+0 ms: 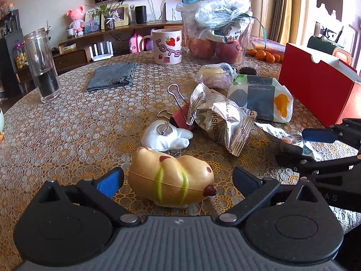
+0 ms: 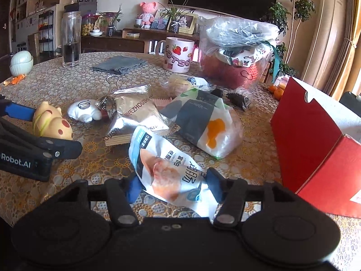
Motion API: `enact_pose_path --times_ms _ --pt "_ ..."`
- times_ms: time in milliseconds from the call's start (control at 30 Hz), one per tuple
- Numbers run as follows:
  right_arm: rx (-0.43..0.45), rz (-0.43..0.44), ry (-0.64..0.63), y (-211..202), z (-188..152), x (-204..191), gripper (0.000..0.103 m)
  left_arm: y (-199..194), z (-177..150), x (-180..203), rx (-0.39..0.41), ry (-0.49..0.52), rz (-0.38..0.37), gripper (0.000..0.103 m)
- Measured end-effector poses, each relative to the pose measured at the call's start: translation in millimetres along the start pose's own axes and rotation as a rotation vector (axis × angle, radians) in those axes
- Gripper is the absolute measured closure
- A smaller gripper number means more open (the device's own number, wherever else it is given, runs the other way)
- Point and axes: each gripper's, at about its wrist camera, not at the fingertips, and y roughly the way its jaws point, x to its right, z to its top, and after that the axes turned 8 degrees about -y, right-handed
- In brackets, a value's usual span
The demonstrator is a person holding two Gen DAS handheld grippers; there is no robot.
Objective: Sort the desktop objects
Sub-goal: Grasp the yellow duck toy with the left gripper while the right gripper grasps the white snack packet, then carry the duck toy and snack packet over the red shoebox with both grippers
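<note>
A yellow squishy animal toy (image 1: 171, 180) with green stripes lies on the lace-covered table (image 1: 67, 135). My left gripper (image 1: 178, 180) stands open around it, with a small gap at each pad. From the right wrist view the same toy (image 2: 53, 122) sits at the far left between the left gripper's fingers (image 2: 63, 145). A white snack packet (image 2: 162, 167) with an orange picture lies nearer the red box (image 2: 315, 140). My right gripper (image 2: 173, 186) is shut on its near end, both pads touching the wrapper. The left wrist view also shows that packet (image 1: 286, 136) in the right gripper (image 1: 302, 145).
Between the grippers lie a silver snack bag (image 1: 221, 122), a white plush toy (image 1: 167, 137), a binder clip (image 1: 178, 99) and a tissue pack (image 1: 261, 99). Further back stand a strawberry mug (image 1: 167, 45), a glass jar (image 1: 41, 67), a grey cloth (image 1: 112, 75) and bagged apples (image 1: 216, 29).
</note>
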Motion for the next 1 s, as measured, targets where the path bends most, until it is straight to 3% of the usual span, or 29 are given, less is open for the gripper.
enact_pose_path --times_ms 167,200,233,267,433,500,1000 --pt "-0.020 -0.005 -0.018 -2.7 3.5 -0.9 0.052 -1.4 -3.5 4.5 0.017 0.041 0.019 0.001" --pt "-0.020 -0.004 -0.013 -3.6 4.4 -0.2 0.058 -2.3 -3.8 5.2 0.021 0.049 0.021 0.004" --pt "-0.021 0.001 -0.010 -4.4 4.7 0.5 0.081 -2.9 -4.0 5.7 0.023 0.054 0.021 0.005" --pt "-0.032 0.004 -0.004 -4.3 6.0 1.7 0.088 -2.9 -4.4 6.3 0.020 0.059 0.022 0.006" --pt "-0.053 0.009 0.035 -5.9 4.5 8.2 0.092 -3.2 -4.4 6.4 0.013 0.059 0.037 0.017" --pt "-0.054 0.011 0.051 -8.4 5.1 10.8 0.092 -3.3 -3.1 5.1 0.012 0.055 0.054 0.027" --pt "-0.020 0.042 0.181 -34.8 7.2 41.0 0.097 -24.9 1.9 12.4 0.017 0.020 0.031 0.030"
